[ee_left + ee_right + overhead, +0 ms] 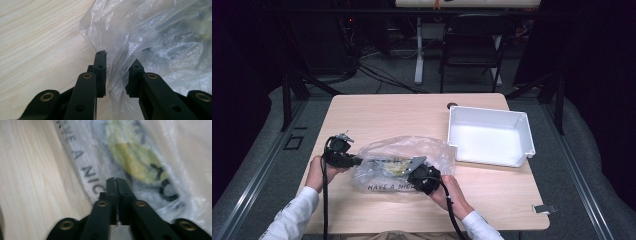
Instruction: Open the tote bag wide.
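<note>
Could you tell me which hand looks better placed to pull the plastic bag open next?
Probably the left: the left gripper has bag film between its parted fingers at the bag's edge, while the right gripper is closed over the printed face.

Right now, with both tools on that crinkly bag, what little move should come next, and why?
Probably close the left gripper on the fold of clear plastic bag standing between its parted fingers. The right gripper looks pinched shut at the bag's printed edge, so a second hold would let the two pull the bag open.
</note>
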### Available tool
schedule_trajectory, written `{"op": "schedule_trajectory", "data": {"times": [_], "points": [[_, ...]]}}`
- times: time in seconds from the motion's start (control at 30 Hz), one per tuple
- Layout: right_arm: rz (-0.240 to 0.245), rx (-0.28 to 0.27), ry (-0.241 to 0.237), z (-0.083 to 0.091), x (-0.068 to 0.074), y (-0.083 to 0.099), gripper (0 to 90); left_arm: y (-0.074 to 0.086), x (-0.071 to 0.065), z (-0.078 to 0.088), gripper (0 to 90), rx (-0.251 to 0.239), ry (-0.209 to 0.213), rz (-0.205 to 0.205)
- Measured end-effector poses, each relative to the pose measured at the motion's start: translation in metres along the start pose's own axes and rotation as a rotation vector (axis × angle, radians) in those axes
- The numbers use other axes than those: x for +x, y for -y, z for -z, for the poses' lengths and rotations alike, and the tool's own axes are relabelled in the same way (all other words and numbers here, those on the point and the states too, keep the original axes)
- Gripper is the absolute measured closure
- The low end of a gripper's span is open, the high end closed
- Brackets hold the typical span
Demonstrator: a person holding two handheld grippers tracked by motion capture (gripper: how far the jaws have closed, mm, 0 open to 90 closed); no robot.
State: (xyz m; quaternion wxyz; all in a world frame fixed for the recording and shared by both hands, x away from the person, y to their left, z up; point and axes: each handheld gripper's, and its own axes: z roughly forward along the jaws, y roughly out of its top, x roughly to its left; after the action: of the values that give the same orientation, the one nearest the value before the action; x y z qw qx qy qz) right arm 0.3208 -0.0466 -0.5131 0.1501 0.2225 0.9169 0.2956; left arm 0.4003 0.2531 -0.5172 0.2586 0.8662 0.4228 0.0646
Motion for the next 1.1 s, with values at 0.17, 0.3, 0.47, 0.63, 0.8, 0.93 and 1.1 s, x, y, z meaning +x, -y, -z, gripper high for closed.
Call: {"op": "schedule_trajectory", "data": {"times": [0.17,0.3,0.47,0.63,0.8,0.93,1.1], "points": [[-0.039,0.01,0.008,-0.009,-0.012,-0.001,45.2,-0.002,-0.002,0.003,68.6,-0.026,-0.002,0.003],[-0.045,0.033,0.068,-0.017,-0.015,0.002,49.2,-0.003,-0.004,0.003,61.7,-0.033,0.004,-0.002],[-0.023,0.002,0.092,-0.017,-0.014,0.004,74.7,-0.004,-0.006,0.004,56.0,-0.044,0.01,-0.01],[-0.009,-0.006,0.081,-0.015,-0.01,0.003,90.0,-0.006,-0.008,0.007,52.8,-0.068,0.02,-0.004],[-0.02,-0.005,0.01,-0.013,-0.01,0.004,90.0,-0.005,-0.009,0.009,62.3,-0.105,0.017,-0.014],[-0.011,-0.014,-0.041,-0.006,-0.004,0.002,90.0,-0.005,-0.011,0.01,75.0,-0.119,0.001,-0.02],[0.007,0.028,-0.117,-0.002,0.002,0.007,90.0,-0.009,-0.015,0.006,78.7,-0.115,-0.029,-0.027]]}}
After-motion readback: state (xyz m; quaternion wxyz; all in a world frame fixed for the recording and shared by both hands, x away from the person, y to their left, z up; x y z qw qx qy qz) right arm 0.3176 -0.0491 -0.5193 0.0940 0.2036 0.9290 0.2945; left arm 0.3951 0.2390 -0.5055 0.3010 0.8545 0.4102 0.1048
